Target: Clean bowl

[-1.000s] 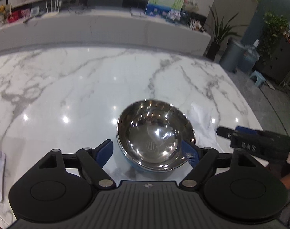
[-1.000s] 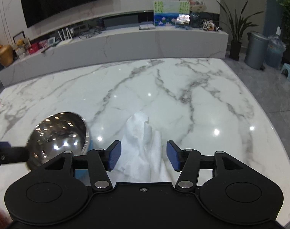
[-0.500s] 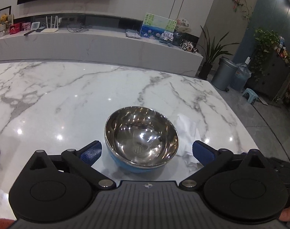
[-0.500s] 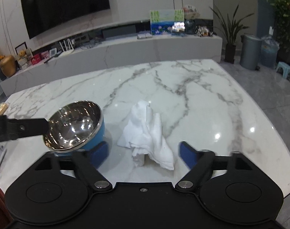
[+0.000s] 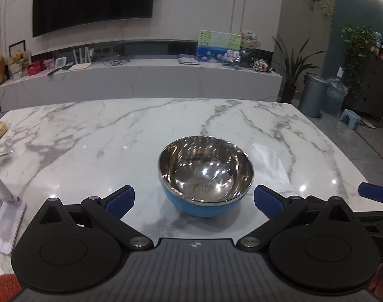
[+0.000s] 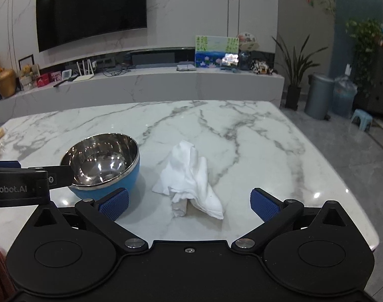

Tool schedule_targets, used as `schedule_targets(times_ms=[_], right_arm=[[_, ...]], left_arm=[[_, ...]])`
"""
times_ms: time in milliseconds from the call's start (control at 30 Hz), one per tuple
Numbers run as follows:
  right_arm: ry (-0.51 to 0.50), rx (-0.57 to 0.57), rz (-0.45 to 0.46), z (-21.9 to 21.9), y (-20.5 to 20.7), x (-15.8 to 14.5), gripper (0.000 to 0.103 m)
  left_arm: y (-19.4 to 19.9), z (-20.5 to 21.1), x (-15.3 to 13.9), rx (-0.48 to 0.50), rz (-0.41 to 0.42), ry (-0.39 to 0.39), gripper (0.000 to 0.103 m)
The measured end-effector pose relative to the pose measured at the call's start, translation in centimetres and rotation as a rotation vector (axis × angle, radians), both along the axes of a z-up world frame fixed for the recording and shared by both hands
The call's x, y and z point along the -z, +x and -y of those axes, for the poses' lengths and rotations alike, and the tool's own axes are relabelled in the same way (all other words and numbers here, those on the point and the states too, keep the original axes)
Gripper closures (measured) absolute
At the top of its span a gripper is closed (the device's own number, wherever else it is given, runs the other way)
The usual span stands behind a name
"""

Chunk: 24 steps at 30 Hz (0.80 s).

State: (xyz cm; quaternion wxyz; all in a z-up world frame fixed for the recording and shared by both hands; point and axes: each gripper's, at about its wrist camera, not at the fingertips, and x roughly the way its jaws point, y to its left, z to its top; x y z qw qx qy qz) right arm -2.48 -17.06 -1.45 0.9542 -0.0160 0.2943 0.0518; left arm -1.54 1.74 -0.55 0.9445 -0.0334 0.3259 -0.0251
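Both grippers have drawn back from what they were on a second ago, and their jaws have just been opening to full spread with nothing between them. Earlier the left gripper [image 5: 194, 200] had the bowl [image 5: 205, 173] sitting between its pads, and the right gripper [image 6: 189, 202] straddled the cloth [image 6: 191, 180]. Now both things lie free ahead of the fingers. That reads as a release: either the wipe is finished or the hands are resetting, and from these views I cannot say which.

The table [image 5: 90, 138] is polished white marble with grey veins, throwing back ceiling lights. The bowl stands upright just beyond the left fingertips, centred between them but apart from both pads. It is round, mirror-bright steel inside, with a blue outer shell; whether any dirt remains is hard to tell through the reflections. The cloth is a white, crumpled, soft heap, peaked in the middle, lying ahead of the right fingers, nearer the left-hand pad, just beside the bowl. The pads [image 5: 121, 201] are blue and knurled.
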Motion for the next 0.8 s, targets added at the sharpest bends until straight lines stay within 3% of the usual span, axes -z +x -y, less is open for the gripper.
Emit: schedule_targets(times_ms=[300,800], right_arm=[[0.049,0.033,0.006,1.0,-0.1,0.0,0.001],[0.059,0.031,0.009,1.1,-0.3,0.1,0.001]], left_arm=[[-0.1,-0.1,0.2,-0.082,-0.028,0.032,0.001],[0.4,-0.1,0.4,-0.049,-0.078,0.003,0.001]])
